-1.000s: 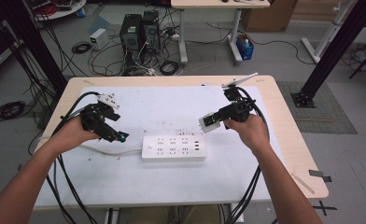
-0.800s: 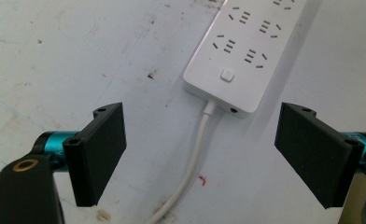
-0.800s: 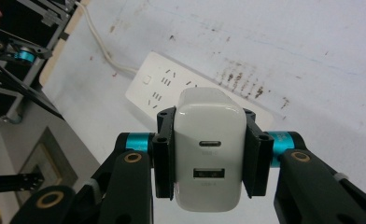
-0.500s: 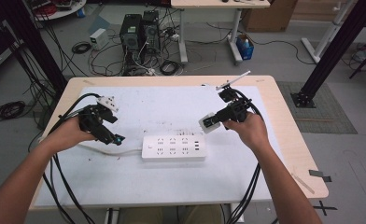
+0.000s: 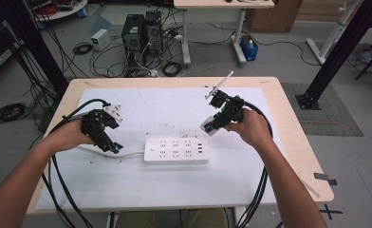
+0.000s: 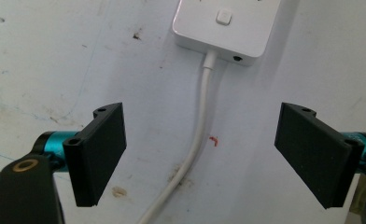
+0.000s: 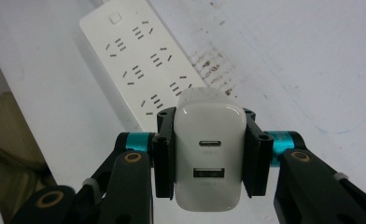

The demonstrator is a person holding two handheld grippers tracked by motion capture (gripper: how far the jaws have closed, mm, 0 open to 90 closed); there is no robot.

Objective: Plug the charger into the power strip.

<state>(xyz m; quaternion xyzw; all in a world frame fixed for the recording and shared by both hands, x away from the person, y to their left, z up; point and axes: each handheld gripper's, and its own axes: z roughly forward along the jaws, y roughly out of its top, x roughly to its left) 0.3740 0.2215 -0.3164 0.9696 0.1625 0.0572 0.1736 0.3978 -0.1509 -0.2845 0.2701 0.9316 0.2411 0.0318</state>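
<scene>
No readable text anywhere. In the right gripper view, low centre of frame, the glossy white plastic USB charger block (image 7: 209, 156) carries faint grey markings under its two ports, too blurred to make out. The long white plastic power strip (image 7: 139, 60), upper left, is unlabelled.

The high view looks forward and down over the whole bench (image 5: 250, 190). Each tool camera looks closely along its own jaws at the white power strip (image 5: 176, 151) (image 6: 228, 25) (image 7: 139, 60), which all three views share.
</scene>
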